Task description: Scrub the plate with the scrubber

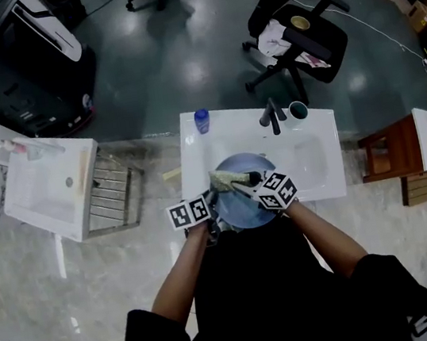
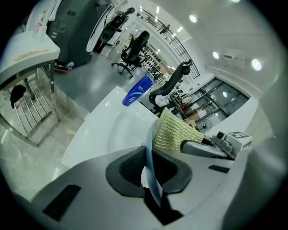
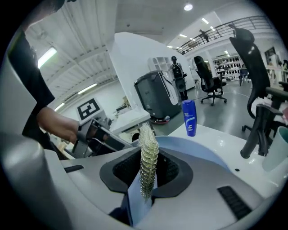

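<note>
Now, step: scrubbing looks under way.
Left gripper (image 2: 149,176): clamped on the rim of the plate (image 1: 238,211), over the sink (image 1: 318,162).
Right gripper (image 3: 146,174): pinching the scrubber (image 3: 148,155), laid on the plate.
Next: firm strokes across its face.

The plate (image 1: 239,206) is round and light blue, with a thin rim. It is held a little tilted above the white sink (image 1: 316,157), with its edge clamped between the jaws of the left gripper (image 2: 150,168). The scrubber (image 1: 225,180) is a flat pad of yellow-green mesh. It is pinched on edge in the right gripper (image 3: 146,173) and lies against the plate's upper face, near the left rim.
</note>
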A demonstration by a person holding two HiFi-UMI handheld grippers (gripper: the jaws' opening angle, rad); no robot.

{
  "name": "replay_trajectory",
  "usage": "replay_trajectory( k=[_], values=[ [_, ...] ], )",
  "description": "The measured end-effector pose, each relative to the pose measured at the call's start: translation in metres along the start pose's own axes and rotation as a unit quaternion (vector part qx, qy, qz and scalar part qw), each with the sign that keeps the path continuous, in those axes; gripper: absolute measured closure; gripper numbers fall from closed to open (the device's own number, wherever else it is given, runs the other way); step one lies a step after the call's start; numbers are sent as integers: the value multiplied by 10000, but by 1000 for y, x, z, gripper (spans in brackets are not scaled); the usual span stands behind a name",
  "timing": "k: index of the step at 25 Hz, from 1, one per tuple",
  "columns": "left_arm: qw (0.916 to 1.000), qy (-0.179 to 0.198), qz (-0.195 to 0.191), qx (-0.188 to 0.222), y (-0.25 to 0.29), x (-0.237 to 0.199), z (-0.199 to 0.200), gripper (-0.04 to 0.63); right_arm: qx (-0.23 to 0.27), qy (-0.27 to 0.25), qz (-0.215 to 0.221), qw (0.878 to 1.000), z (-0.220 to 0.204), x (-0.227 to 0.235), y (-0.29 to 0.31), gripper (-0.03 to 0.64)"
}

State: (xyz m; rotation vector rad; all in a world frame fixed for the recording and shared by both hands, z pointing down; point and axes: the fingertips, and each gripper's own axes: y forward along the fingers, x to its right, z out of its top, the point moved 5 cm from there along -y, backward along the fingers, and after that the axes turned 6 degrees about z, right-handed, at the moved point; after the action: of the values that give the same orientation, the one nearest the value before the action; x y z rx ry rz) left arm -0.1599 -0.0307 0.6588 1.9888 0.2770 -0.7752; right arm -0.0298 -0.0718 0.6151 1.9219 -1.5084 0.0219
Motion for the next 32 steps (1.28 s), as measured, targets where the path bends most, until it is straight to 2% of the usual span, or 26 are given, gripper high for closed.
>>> replay_trajectory(
  k=[2,5,11,14,18,26,32],
  values=[
    [9999,17,-99,-27,-2,3,-1,571,-255,-309,-291,9988,1,4,3,548],
    [9997,31,-233,-18,-5,11,1,569,-316,-452,-683,9961,6,10,3,548],
    [9993,-1,-357,-86,-5,17,-4,563,-430,-1302,-1126,9841,9,9,6,548],
    [9988,-138,-450,-159,-5,18,-12,558,-553,-1577,-1287,9775,8,7,10,548],
    [9980,-286,-520,-216,-5,19,-19,558,-597,-1748,-1481,9716,6,4,10,548],
    [9968,-259,-691,-303,5,41,-25,555,-618,-1896,-1990,9595,1,22,-17,548],
    [9964,-290,-740,-298,14,69,-31,552,-540,-1872,-2110,9579,-1,40,-52,547]
  ],
)
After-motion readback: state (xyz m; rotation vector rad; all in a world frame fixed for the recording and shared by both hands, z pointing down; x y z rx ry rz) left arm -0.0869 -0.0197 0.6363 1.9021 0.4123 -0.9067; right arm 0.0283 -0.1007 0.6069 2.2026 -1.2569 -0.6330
